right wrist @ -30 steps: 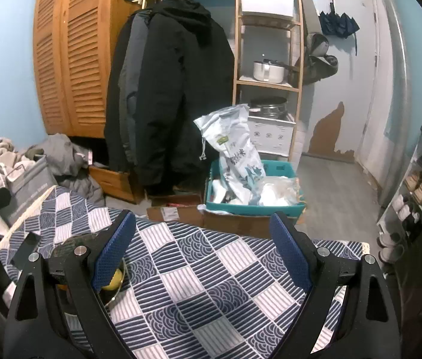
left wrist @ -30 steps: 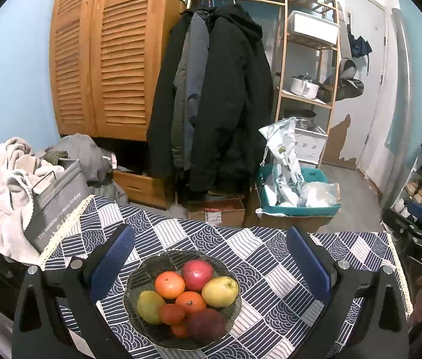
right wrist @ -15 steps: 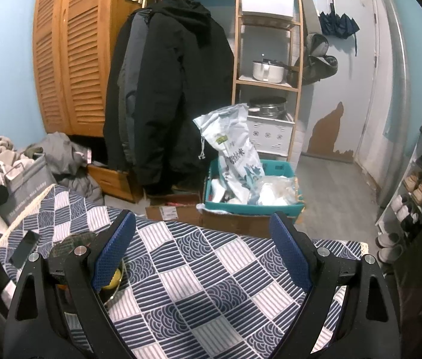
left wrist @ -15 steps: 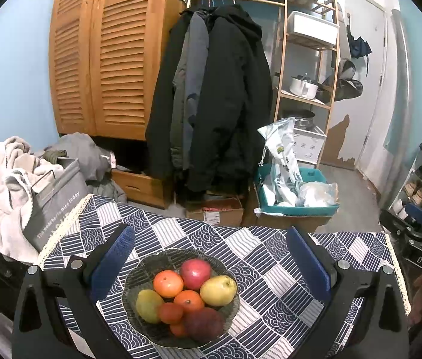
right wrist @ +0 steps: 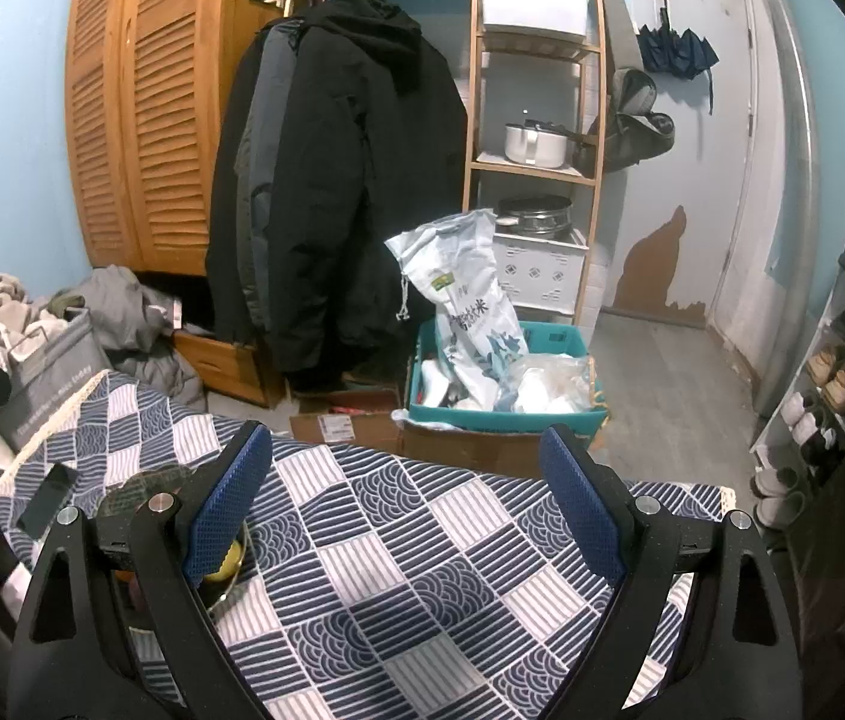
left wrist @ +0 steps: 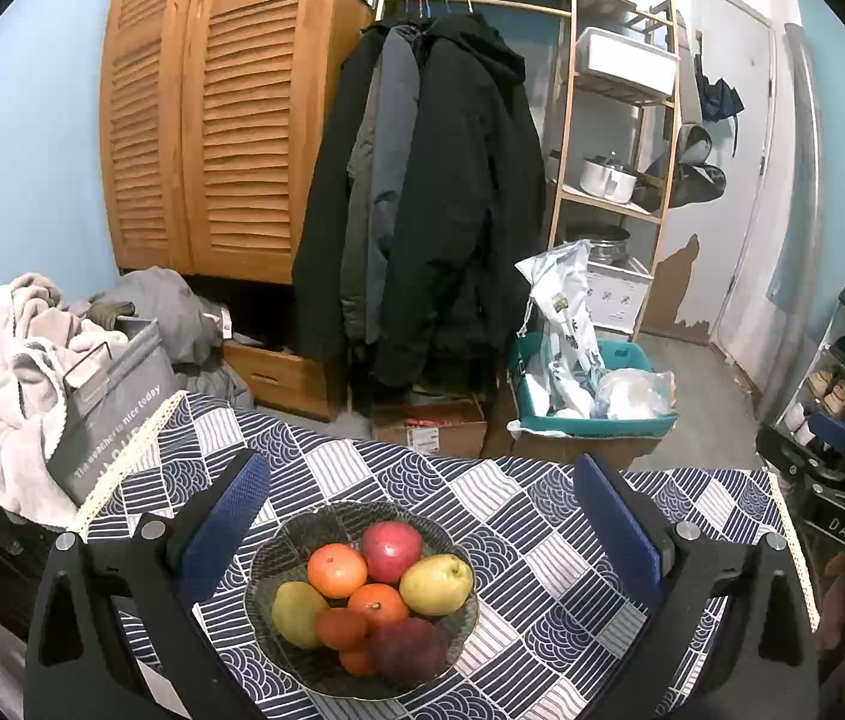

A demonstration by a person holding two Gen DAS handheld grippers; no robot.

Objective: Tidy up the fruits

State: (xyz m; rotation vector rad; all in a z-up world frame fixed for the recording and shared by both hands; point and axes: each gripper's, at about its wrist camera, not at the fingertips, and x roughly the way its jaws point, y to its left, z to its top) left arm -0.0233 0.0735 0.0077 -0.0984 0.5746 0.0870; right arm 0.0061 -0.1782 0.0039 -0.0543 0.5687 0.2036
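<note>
Your dark patterned glass bowl (left wrist: pixel 278 546) of fruit sits between the left gripper's (left wrist: pixel 419 525) wide-spread jaws, nearer the left blue pad than the right one, and nothing is held. In the bowl, the red apple (left wrist: pixel 392 542) lies farthest from you, the orange tangerine (left wrist: pixel 337 569) just beside it toward the left pad, and the yellow-green pear (left wrist: pixel 436 584) toward the right pad. A second orange tangerine (left wrist: pixel 378 604) sits in the middle, touching its neighbours. Nearer you lie a yellow lemon-like fruit (left wrist: pixel 297 613), a small red-orange fruit (left wrist: pixel 342 627) and a dark red fruit (left wrist: pixel 409 648).

Your right gripper (right wrist: pixel 404 489) also stands wide open and empty over the blue-and-white patterned tablecloth (right wrist: pixel 422 540). From its camera the bowl is mostly hidden behind the left finger; only a yellow fruit (right wrist: pixel 224 558) and a bit of rim show there. Outside that finger, a flat black rectangular object (right wrist: pixel 45 503) lies on the cloth.

Beyond the table edge stand a teal plastic crate (right wrist: pixel 506 414) and black hanging coats (right wrist: pixel 338 204).
</note>
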